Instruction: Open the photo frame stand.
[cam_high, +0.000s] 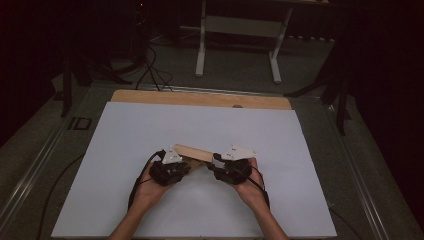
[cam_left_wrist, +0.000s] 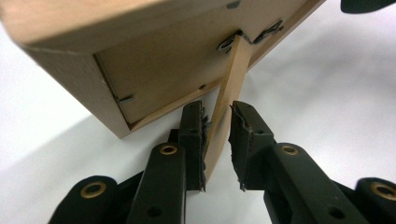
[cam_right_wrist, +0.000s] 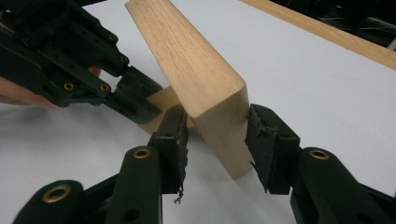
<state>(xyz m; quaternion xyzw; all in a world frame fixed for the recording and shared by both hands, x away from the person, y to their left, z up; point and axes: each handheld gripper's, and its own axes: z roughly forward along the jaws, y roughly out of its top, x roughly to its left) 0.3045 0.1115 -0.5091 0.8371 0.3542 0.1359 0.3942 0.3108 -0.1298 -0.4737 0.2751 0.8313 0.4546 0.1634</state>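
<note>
Straddling a wooden picture frame (cam_right_wrist: 196, 74) corner, the right gripper (cam_right_wrist: 215, 140) is spread (untouching); the left gripper (cam_left_wrist: 217, 140), jaws parted, brackets its stand (cam_left_wrist: 229, 98).

A picture frame (cam_high: 192, 151) sits near the middle of the white board (cam_high: 125, 130) on the table, between my two grippers. My left gripper (cam_left_wrist: 217, 135) is at its left with the frame's stand (cam_left_wrist: 229, 93) between the jaws; my right gripper (cam_right_wrist: 215, 140) is at its right end.

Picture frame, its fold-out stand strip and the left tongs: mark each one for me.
Picture frame (cam_right_wrist: 196, 60): right gripper view, on its broad wooden side.
Stand strip (cam_left_wrist: 232, 79): left gripper view, on the thin strip's upper half below the hinge.
Left tongs (cam_left_wrist: 217, 135): left gripper view, midway between the tips.
</note>
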